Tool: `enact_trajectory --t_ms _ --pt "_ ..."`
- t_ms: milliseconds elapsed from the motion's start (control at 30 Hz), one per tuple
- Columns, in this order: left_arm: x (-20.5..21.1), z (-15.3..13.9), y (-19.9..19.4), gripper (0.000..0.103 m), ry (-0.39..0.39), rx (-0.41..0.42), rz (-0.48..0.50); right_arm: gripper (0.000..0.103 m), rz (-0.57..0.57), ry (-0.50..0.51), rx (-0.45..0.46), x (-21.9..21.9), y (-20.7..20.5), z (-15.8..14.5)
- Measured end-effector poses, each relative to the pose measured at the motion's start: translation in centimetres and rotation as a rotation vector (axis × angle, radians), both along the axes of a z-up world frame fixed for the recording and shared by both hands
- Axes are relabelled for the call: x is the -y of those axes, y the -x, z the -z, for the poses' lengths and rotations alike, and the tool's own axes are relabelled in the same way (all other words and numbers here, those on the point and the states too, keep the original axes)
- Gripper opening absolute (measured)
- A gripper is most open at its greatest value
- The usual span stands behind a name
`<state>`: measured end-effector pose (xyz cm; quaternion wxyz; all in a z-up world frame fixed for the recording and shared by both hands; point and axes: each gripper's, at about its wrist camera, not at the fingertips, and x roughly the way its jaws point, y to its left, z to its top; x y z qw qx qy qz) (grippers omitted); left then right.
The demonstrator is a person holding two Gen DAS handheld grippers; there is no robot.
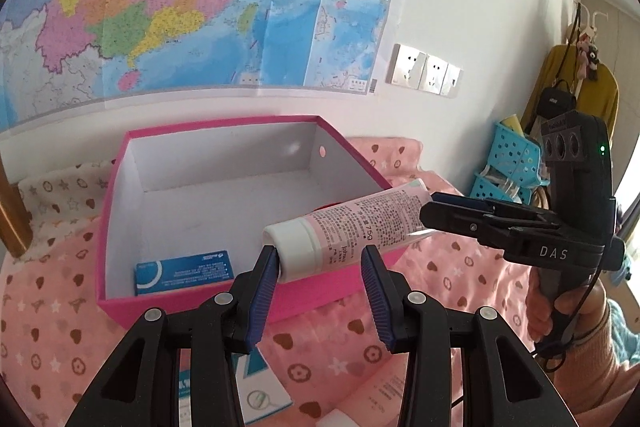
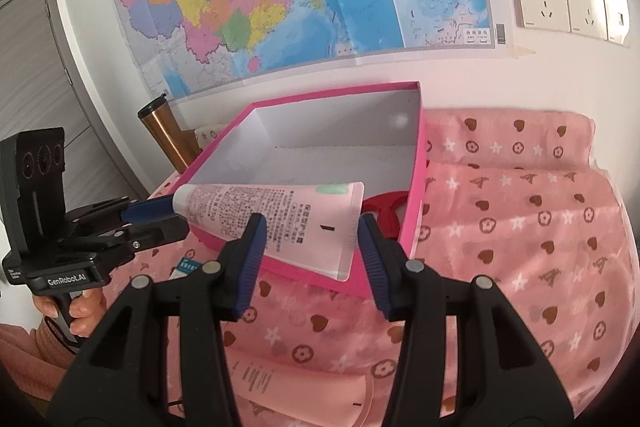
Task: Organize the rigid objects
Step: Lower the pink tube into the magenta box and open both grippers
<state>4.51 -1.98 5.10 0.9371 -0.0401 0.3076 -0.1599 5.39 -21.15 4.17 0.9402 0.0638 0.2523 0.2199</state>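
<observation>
A pink tube with a white cap (image 1: 348, 231) hangs level over the near right corner of an open pink box (image 1: 120, 187). My right gripper (image 1: 436, 217) grips the tube's crimped end; in the right wrist view the tube (image 2: 280, 215) lies between its fingers, with my right gripper (image 2: 312, 255) around it. My left gripper (image 1: 320, 283) is open, its left pad (image 1: 266, 279) touching the cap. The left gripper also shows in the right wrist view (image 2: 160, 215), by the cap. A blue carton (image 1: 184, 273) lies inside the box, and a red object (image 2: 384, 207) too.
The box sits on a pink patterned blanket (image 2: 520, 227) against a wall with a map. A white-and-teal carton (image 1: 256, 387) and a pink tube (image 2: 304, 383) lie on the blanket near me. A copper tumbler (image 2: 164, 135) stands left of the box. Blue baskets (image 1: 508, 163) stand at right.
</observation>
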Motion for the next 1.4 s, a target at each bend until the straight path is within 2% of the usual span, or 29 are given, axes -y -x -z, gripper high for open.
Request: enact_trajectory --t_ms 433,967,1400 --pt "-0.7 0.1 -2.6 0.042 -0.007 -0.023 -0.010 0.050 -0.002 0.036 -0.009 -0.4 -2.7 -0.5" --pt "-1.8 2.5 -6.1 0.042 0.043 -0.123 -0.028 0.050 0.014 0.083 -0.074 -0.9 -5.6 0.8" --pt "-2.2 3.8 -7.9 0.042 0.049 -0.179 -0.040 0.054 0.028 0.132 -0.108 -1.6 -7.1 1.4"
